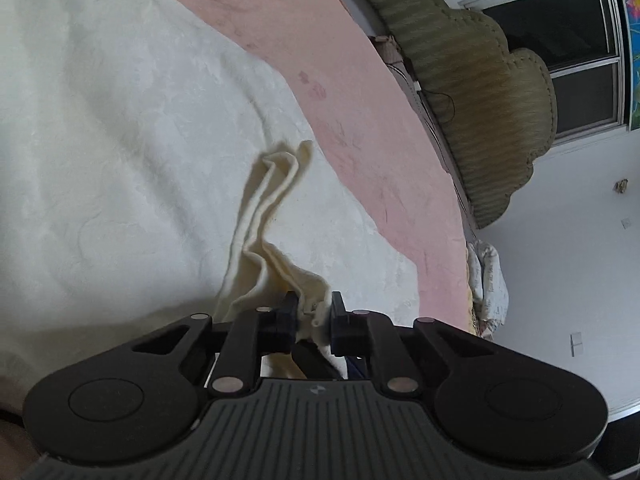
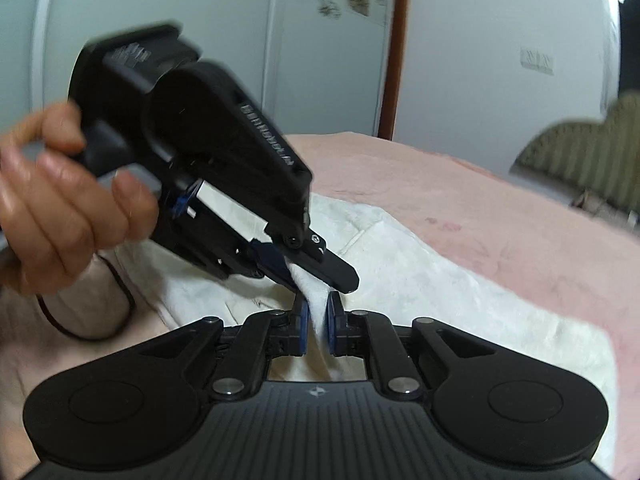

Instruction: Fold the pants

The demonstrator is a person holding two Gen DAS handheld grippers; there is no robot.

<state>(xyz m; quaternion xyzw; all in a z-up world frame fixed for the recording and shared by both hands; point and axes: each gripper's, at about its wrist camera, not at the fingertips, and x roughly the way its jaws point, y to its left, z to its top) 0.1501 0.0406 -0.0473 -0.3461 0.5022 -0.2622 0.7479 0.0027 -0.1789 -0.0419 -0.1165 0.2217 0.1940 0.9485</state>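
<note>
Cream pants lie spread on a pink bedcover; the left gripper is clamped on a bunched fold of them rising just ahead; the right gripper pinches the same cloth, touching-close beside the left; a hand holds the left tool.

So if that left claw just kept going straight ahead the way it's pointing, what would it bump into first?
Probably the cream pants spread on the pink bed cover. The left claw is shut on a fold of them and angles down toward the cloth, though depth is unclear.
</note>
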